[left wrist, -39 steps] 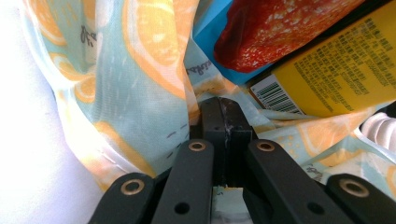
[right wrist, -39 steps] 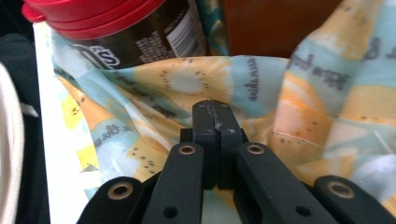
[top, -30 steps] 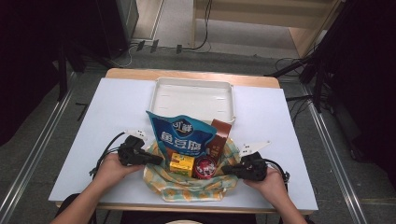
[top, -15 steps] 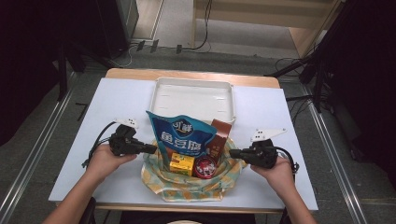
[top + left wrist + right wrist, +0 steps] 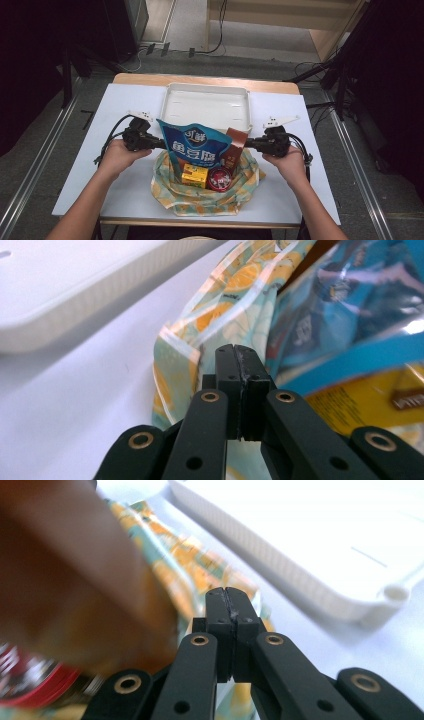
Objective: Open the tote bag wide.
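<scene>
Black jaws of the left gripper (image 5: 237,357) are pressed together at the tips, at the left rim of the bag (image 5: 185,365); whether a fold of the rim is pinched between them cannot be told. In the high view the left gripper (image 5: 159,143) lies level, pointing right at the bag's left side, with the left hand (image 5: 119,156) behind it.

Right gripper (image 5: 226,600): jaws likewise together at the tips, at the bag's right rim; again no fold can be made out between the pads. In the high view the right gripper (image 5: 248,144) points left at the bag, with the right hand (image 5: 286,160) behind it.

Bag (image 5: 200,200): soft, orange-and-teal citrus print, mouth open, standing at the near edge of the table (image 5: 125,100), about midway along it, between the two grippers.

Contents, all upright or leaning in the bag:
- blue pouch (image 5: 197,145), tallest, at the rear left;
- brown packet (image 5: 235,147), right of the pouch;
- yellow box (image 5: 195,176), front;
- red tin (image 5: 219,179), just beside the box.

White tray (image 5: 207,105): shallow, rectangular, behind the bag, toward the far edge.
</scene>
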The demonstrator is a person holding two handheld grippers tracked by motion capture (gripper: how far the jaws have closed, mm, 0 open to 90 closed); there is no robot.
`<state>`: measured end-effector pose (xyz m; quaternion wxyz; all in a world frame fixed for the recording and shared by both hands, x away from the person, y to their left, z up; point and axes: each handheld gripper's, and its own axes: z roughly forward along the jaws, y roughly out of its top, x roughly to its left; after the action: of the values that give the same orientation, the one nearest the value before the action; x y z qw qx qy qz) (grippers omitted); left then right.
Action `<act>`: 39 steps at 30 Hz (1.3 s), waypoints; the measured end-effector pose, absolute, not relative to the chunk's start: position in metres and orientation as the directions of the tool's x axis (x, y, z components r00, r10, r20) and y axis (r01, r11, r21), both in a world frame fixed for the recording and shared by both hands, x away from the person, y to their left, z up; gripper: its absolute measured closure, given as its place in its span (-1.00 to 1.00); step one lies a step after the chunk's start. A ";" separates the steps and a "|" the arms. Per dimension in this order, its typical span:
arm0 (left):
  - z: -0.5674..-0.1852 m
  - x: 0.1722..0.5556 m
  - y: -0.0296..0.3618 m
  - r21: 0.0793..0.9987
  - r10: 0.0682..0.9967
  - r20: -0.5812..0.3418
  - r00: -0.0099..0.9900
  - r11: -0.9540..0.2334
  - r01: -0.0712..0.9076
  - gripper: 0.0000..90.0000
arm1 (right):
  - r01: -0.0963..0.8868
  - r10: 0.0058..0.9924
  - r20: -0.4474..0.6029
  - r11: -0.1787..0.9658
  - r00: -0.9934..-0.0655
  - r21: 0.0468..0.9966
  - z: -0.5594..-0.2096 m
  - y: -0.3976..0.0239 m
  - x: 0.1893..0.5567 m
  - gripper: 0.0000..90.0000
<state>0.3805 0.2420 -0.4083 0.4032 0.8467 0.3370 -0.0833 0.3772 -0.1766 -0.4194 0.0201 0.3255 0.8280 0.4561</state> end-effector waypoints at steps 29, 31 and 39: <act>-0.453 0.386 0.226 0.593 0.488 -0.447 0.750 -0.467 0.656 1.00 | 0.520 0.486 0.287 0.456 -0.825 0.722 -0.466 -0.147 0.380 1.00; -0.455 0.386 0.225 0.590 0.489 -0.445 0.750 -0.470 0.656 1.00 | 0.525 0.485 0.291 0.465 -0.825 0.713 -0.469 -0.146 0.380 1.00; -0.463 0.389 0.223 0.575 0.496 -0.441 0.748 -0.484 0.660 1.00 | 0.529 0.481 0.296 0.476 -0.825 0.702 -0.479 -0.145 0.382 1.00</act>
<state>0.3885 0.2232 -0.4635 0.3790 0.8545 0.3384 -0.1080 0.3816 -0.1453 -0.4790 -0.0286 0.2943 0.8585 0.4189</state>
